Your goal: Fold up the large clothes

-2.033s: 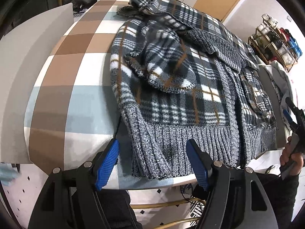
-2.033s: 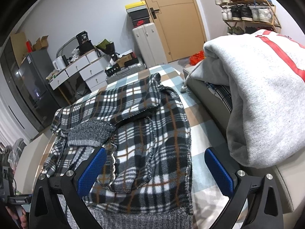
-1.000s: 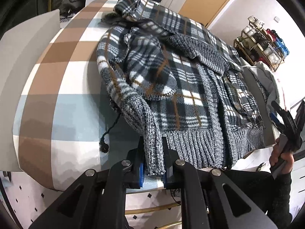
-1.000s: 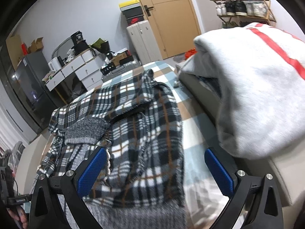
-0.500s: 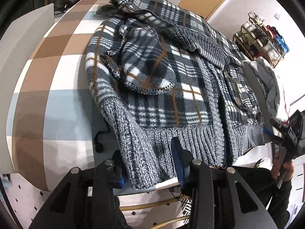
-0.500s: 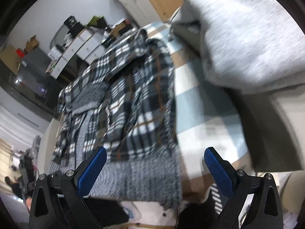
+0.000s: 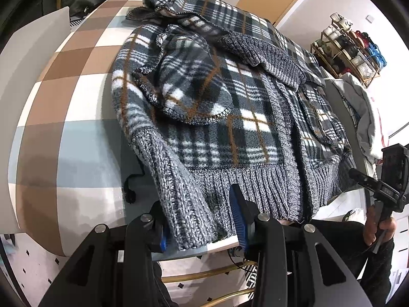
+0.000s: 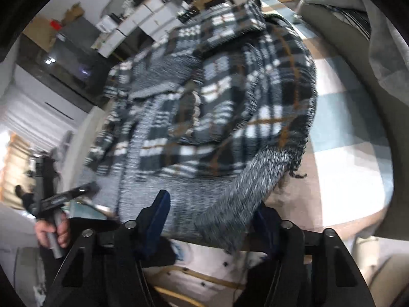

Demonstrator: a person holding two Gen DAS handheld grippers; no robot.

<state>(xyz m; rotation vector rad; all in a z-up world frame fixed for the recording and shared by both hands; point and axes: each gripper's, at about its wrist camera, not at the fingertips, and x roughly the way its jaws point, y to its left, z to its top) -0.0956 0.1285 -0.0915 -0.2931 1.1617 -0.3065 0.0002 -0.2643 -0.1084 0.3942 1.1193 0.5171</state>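
Observation:
A plaid fleece jacket (image 7: 230, 102) with grey knit cuffs and hem lies spread on the checked table (image 7: 64, 102). Its left knit cuff (image 7: 184, 199) hangs over the near edge between the jaws of my left gripper (image 7: 200, 223). The jaws stand partly apart, and the right pad is clear of the knit. In the blurred right wrist view the jacket (image 8: 217, 102) fills the middle. The jaws of my right gripper (image 8: 212, 215) are closing around the knit hem corner (image 8: 230, 199), which fills the gap and hides the right pad.
A grey sweatshirt pile (image 8: 383, 38) lies on the table's right side, also seen as pale cloth (image 7: 365, 117). A grey board (image 7: 25, 76) stands at the left. A black drawstring (image 7: 129, 192) trails by the cuff. A shoe rack (image 7: 352, 48) is behind.
My left gripper, pinched on the cuff a second ago, has widened with the cuff still between its jaws. My right gripper tipped down to the hem corner and its jaws narrowed.

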